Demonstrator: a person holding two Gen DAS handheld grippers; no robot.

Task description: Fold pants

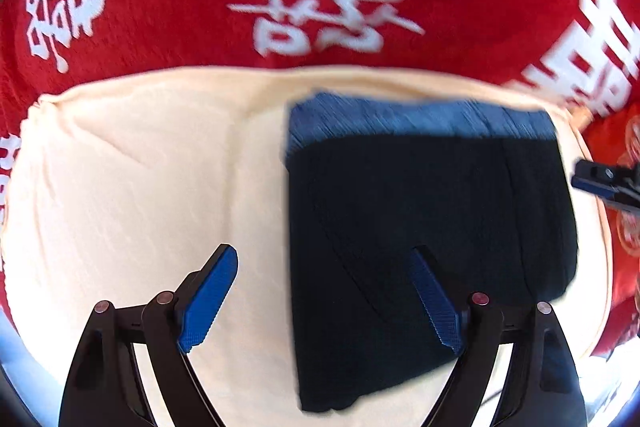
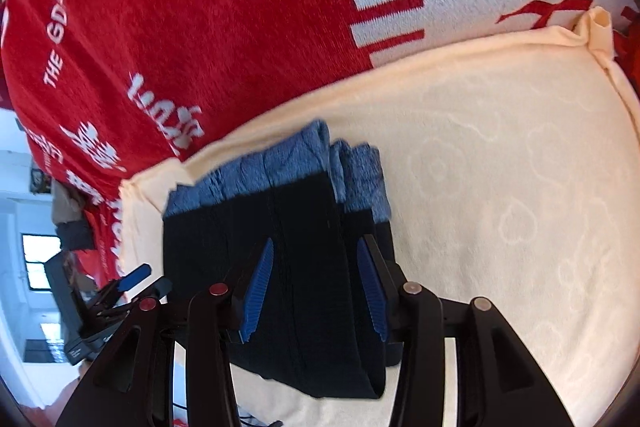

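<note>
Lying folded on the cream cloth [image 1: 140, 187], the pants [image 1: 420, 227] (blue band outward); left gripper [image 1: 324, 291] spread, right gripper [image 2: 316, 291] spread astride them.

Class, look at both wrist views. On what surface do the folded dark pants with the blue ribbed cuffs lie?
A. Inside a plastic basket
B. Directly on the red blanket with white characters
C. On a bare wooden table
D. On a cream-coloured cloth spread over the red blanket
D: the folded dark pants with blue ribbed cuffs rest on the cream-coloured cloth, whose edges meet the red blanket with white characters.
</note>
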